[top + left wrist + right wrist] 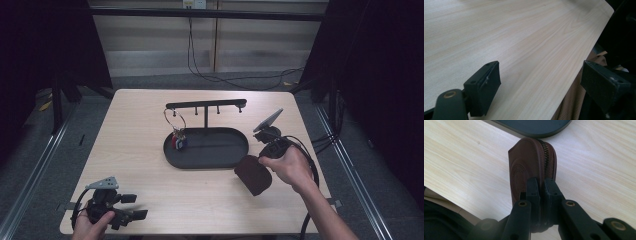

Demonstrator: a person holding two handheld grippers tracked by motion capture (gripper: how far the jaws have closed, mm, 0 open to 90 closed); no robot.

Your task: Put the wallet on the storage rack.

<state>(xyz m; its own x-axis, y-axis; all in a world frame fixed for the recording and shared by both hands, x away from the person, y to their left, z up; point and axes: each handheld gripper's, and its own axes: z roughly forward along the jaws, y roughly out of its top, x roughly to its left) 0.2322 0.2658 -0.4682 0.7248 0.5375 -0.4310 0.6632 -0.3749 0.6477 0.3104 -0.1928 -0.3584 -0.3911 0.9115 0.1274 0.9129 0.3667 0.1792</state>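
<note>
Right claw is pinching a brown zippered leather pouch by one end, holding it over the tabletop just beside the black oval tray. Such a narrow bite could be letting the pouch swing or slip, I reckon. Its zipper is looking closed, its leather embossed. Left claw is idling wide open near the tabletop's front edge.

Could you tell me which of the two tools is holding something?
The right tool, shut on the brown zippered leather pouch; the left tool stands open over bare table.
</note>
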